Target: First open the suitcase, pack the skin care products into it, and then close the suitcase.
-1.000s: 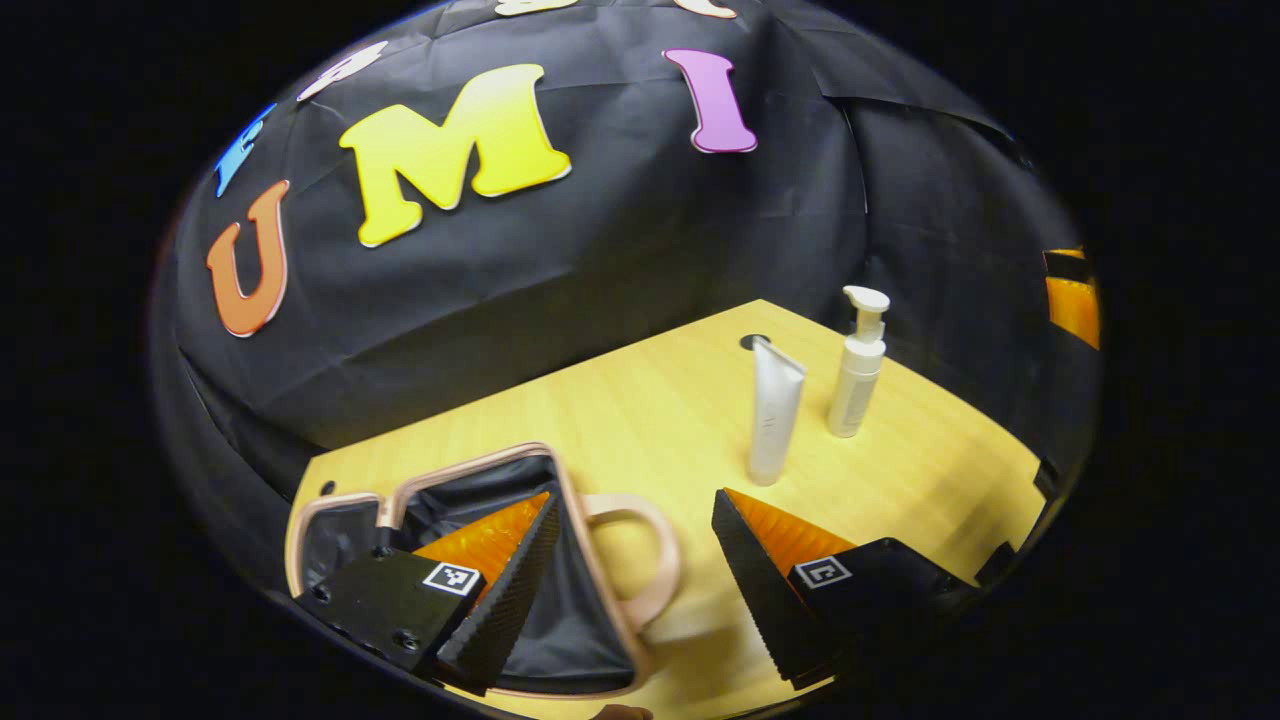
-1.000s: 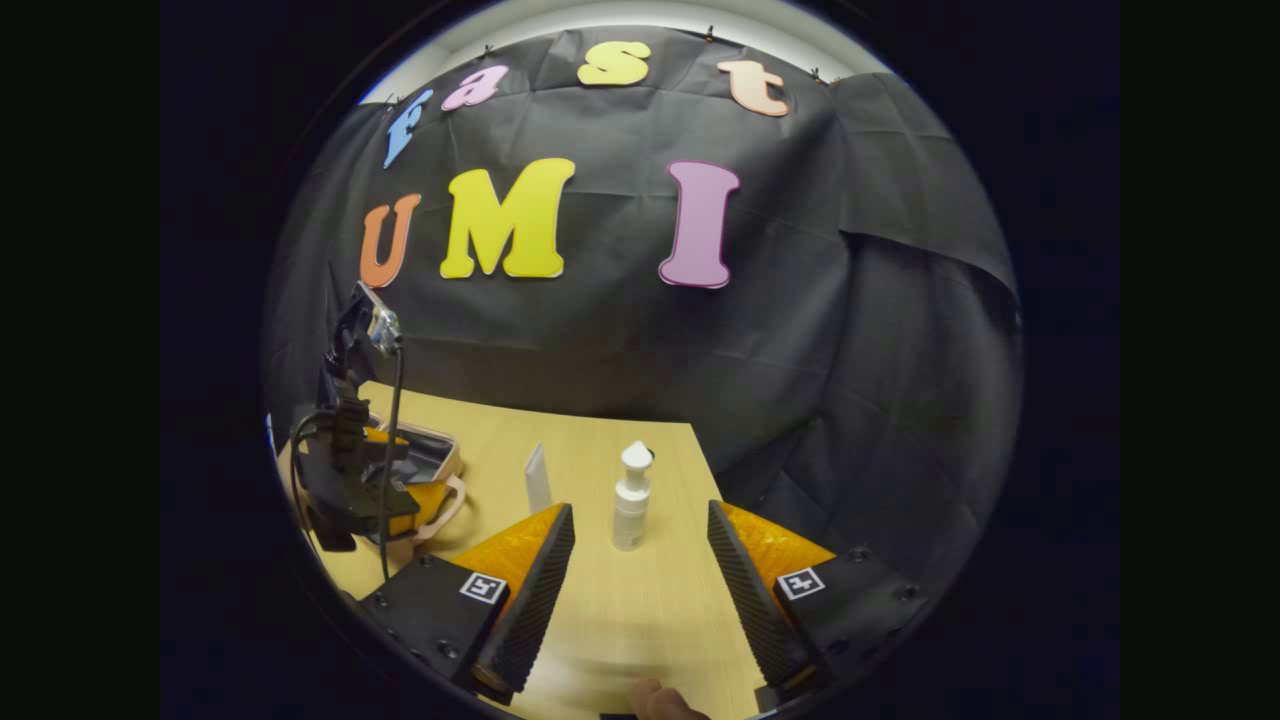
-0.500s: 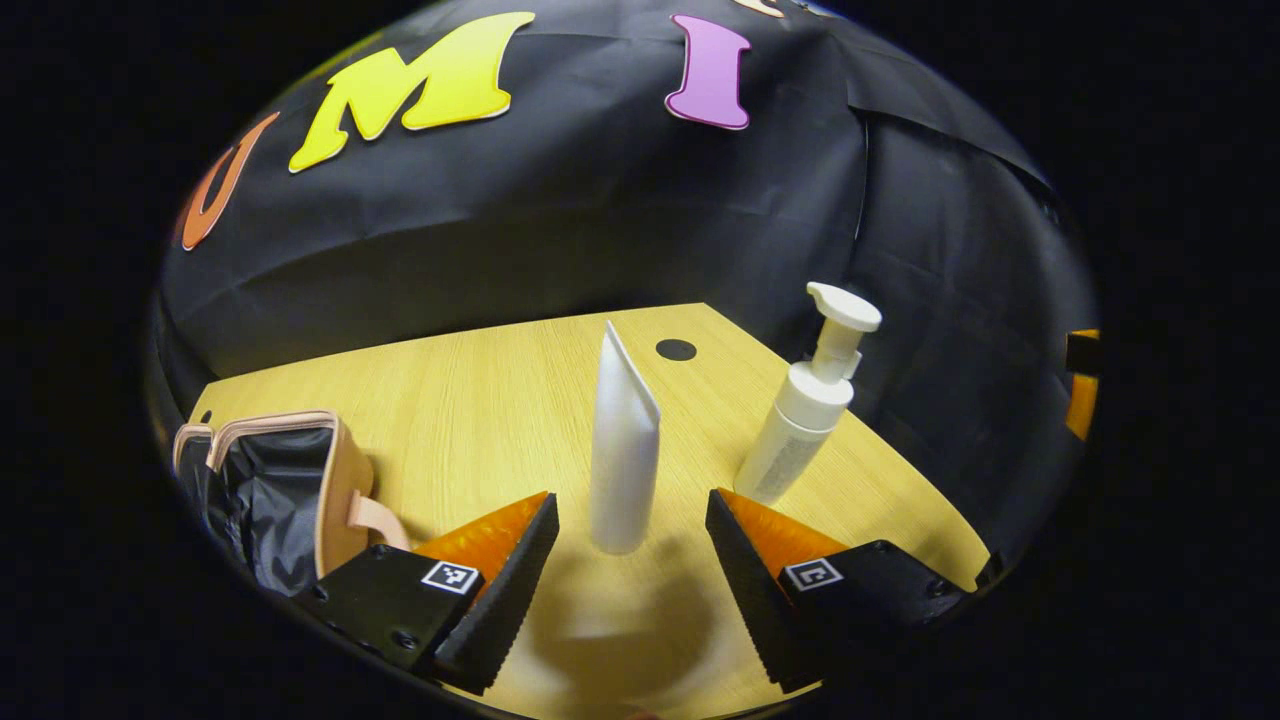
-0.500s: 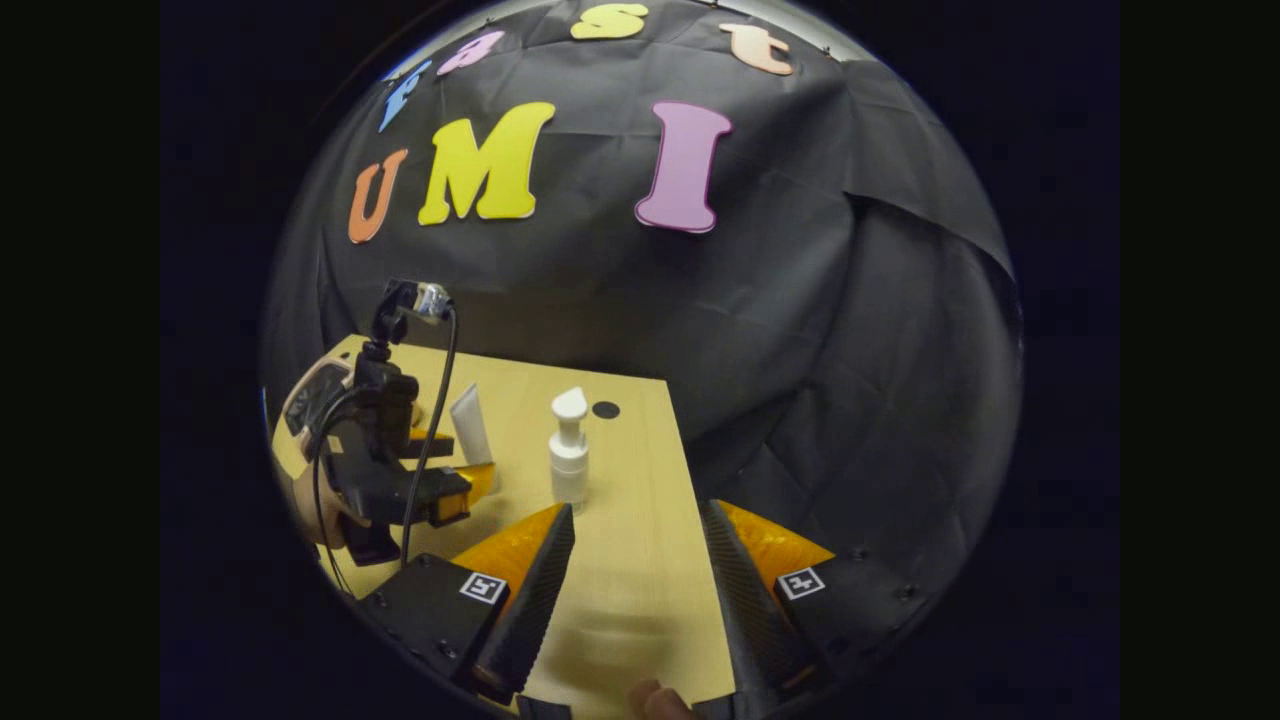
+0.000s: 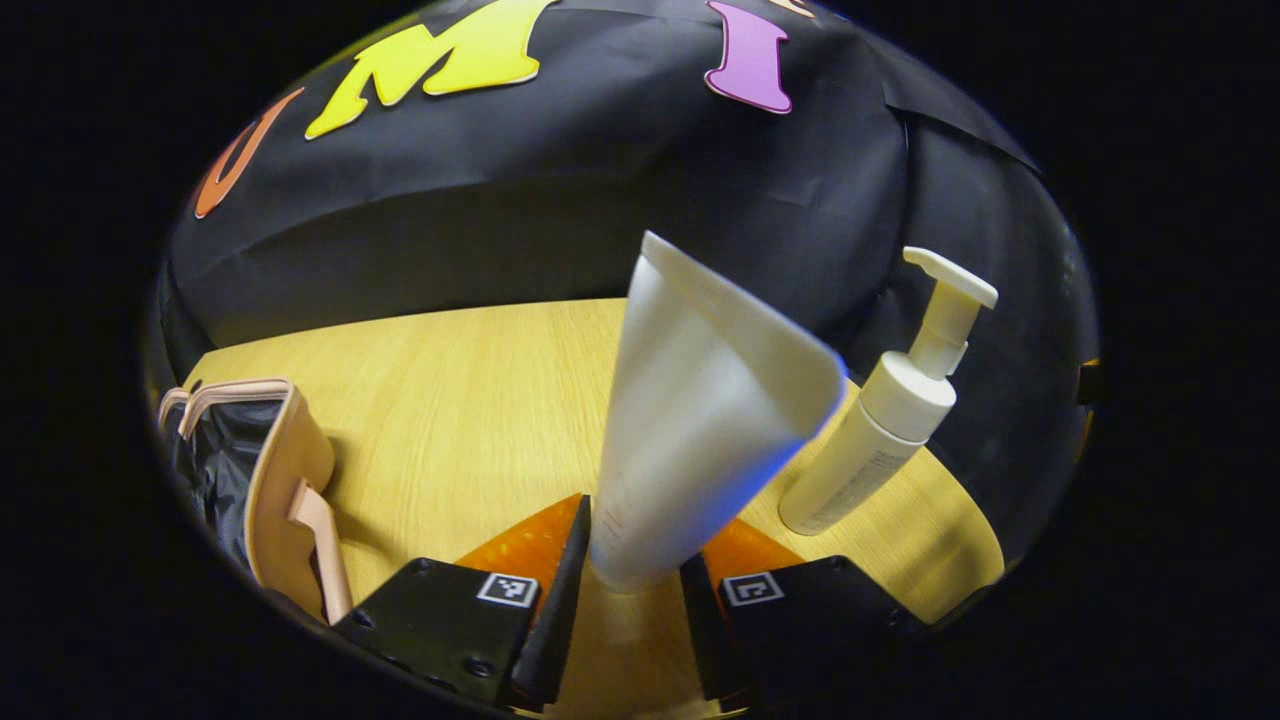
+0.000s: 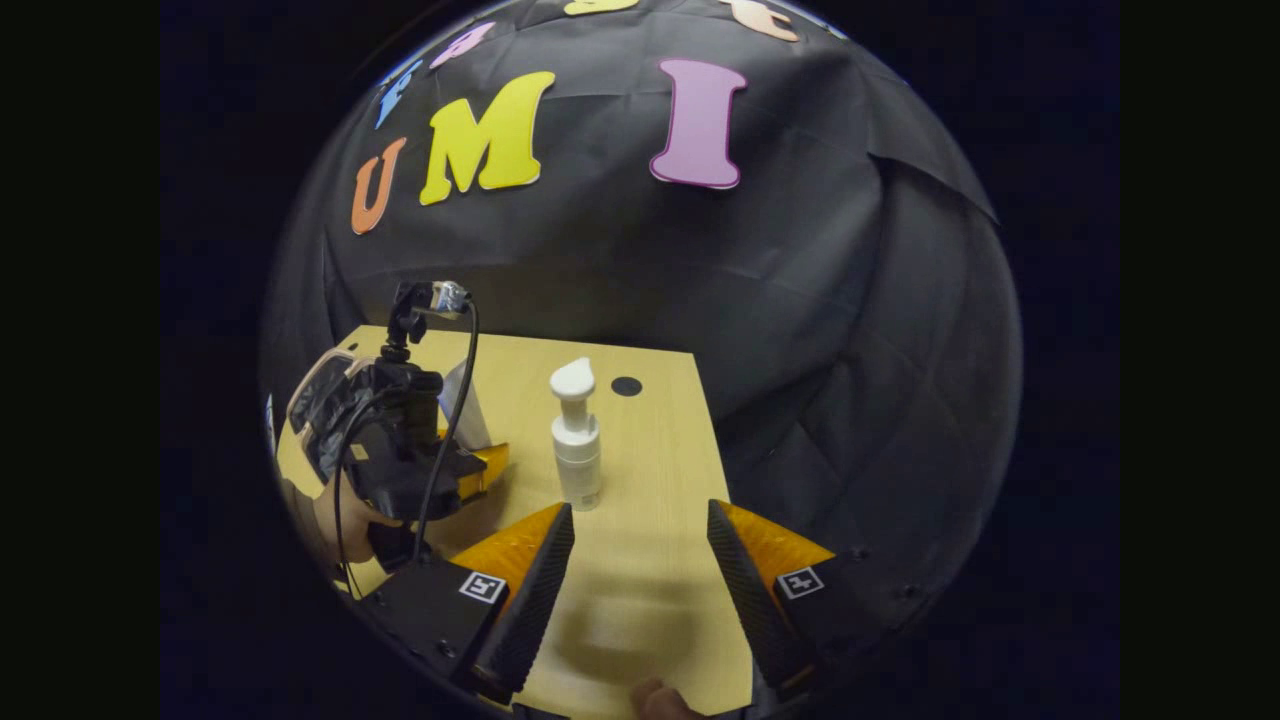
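A white squeeze tube (image 5: pixel 700 420) stands cap-down on the wooden table (image 5: pixel 450 380), leaning a little to the right. My left gripper (image 5: pixel 640 545) is shut on its lower end, a finger pressing each side. A white pump bottle (image 5: pixel 880 430) stands just right of the tube. The pink suitcase (image 5: pixel 280 470) lies open at the left, its black lining showing. In the right gripper view, my right gripper (image 6: pixel 640 580) is open above bare table, with the pump bottle (image 6: pixel 577 440) just ahead of it. There the left gripper (image 6: pixel 480 462) holds the tube (image 6: pixel 465 410) in front of the suitcase (image 6: pixel 320 400).
A small round black hole (image 6: pixel 627 385) marks the table near its far right corner. The table's right edge (image 6: pixel 715 470) runs close beside the pump bottle. A hand (image 6: pixel 345 520) holds the left gripper, and a cable (image 6: pixel 440 440) hangs from its camera.
My left gripper swung from over the suitcase to the tube, moved in on it and shut on its base. The right gripper stayed open, drifting slightly toward the pump bottle.
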Demonstrator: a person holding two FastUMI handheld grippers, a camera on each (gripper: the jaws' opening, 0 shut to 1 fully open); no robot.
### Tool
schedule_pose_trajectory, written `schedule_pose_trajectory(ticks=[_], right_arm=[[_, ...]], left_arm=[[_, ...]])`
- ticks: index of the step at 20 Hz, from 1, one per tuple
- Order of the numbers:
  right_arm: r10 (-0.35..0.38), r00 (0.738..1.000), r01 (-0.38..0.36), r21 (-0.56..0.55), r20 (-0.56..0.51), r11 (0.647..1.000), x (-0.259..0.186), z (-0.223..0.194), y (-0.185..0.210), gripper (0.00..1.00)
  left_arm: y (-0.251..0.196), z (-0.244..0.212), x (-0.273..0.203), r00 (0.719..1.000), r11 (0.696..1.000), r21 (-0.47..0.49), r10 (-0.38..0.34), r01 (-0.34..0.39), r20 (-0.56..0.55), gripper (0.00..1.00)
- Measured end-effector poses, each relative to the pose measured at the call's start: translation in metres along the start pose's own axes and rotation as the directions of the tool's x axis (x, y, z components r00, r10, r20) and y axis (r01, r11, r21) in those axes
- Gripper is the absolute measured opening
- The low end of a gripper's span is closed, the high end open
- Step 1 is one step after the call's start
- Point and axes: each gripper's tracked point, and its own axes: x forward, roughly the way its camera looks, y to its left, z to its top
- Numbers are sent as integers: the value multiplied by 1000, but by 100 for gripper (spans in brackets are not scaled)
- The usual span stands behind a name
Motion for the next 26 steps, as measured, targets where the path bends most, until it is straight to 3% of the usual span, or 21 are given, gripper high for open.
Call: schedule_pose_trajectory(ticks=[2, 3, 4, 5, 6, 7, 8, 14, 16, 20, 25, 26], right_arm=[[12, 1000, -12, -7, 10, 1000, 8, 5, 7, 80], [20, 1000, -20, -9, 13, 1000, 12, 7, 11, 80], [34, 999, -34, -10, 15, 999, 16, 10, 17, 80], [47, 999, -47, -8, 18, 999, 19, 13, 24, 80], [55, 998, -55, -6, 22, 998, 23, 16, 29, 79], [59, 998, -59, -6, 28, 998, 26, 20, 32, 79], [61, 998, -61, -5, 34, 998, 30, 24, 36, 79], [53, 998, -54, 13, 45, 998, 64, 34, 49, 80], [66, 998, -67, 40, 18, 997, 86, 25, 59, 80], [52, 998, -51, 34, -41, 998, 109, 4, 64, 80], [65, 993, -59, 55, -101, 997, 141, -12, 71, 81], [56, 992, -51, 48, -114, 998, 145, -17, 69, 73]], left_arm=[[4, -3, -8, 1000, 1000, 15, -6, 7, -28, 46], [4, -3, -12, 999, 1000, 15, -10, 10, -37, 53], [5, -1, -18, 999, 1000, 21, -18, 19, -42, 51], [5, 1, -25, 999, 999, 31, -21, 22, -45, 44], [6, 4, -33, 999, 998, 48, -31, 33, -45, 51], [7, 8, -41, 999, 997, 63, -33, 36, -42, 50], [8, 12, -50, 999, 997, 71, -38, 41, -38, 43], [23, 32, -112, 999, 993, 111, -42, 44, -21, 42], [35, 35, -151, 999, 991, 125, -39, 42, -24, 43], [62, 31, -191, 999, 992, 128, -1, 6, -40, 43], [116, 16, -240, 994, 995, 45, 88, -85, -69, 43], [126, 11, -249, 991, 994, 41, 107, -104, -80, 43]])
